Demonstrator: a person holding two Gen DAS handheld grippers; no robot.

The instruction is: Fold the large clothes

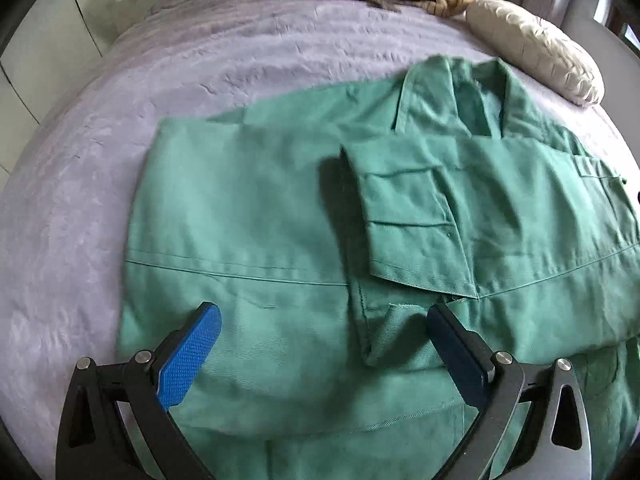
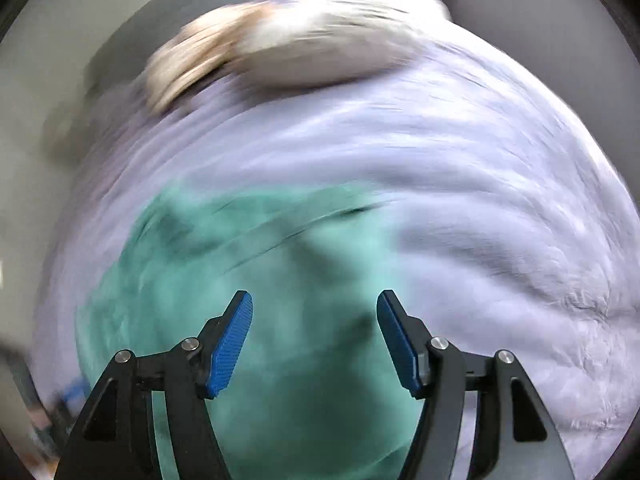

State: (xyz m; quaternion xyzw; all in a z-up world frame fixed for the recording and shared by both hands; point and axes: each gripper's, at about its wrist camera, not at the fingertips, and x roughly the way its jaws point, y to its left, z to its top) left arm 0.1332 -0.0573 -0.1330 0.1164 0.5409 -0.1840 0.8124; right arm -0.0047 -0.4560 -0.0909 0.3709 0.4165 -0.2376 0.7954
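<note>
Both the left hand-held gripper [image 1: 324, 316] and right hand-held gripper [image 2: 315, 304] hover wide, empty, above the sleeve-folded green cotton jacket [image 1: 260, 216] on the lilac bed [image 1: 80, 200], seemingly ready for another fold.

A green work jacket [image 1: 280, 216] lies flat across the centre and right of the left wrist frame, collar at upper right, one cuffed sleeve folded over its middle; in the right wrist frame it shows blurred at lower centre

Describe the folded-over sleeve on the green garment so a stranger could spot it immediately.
Start at the lilac bedspread, then find the green jacket spread across it. The sleeve lies folded across the jacket's front, below the collar; its stitched, squared cuff casts a dark shadow, unlike the smooth panel beside it.
</note>
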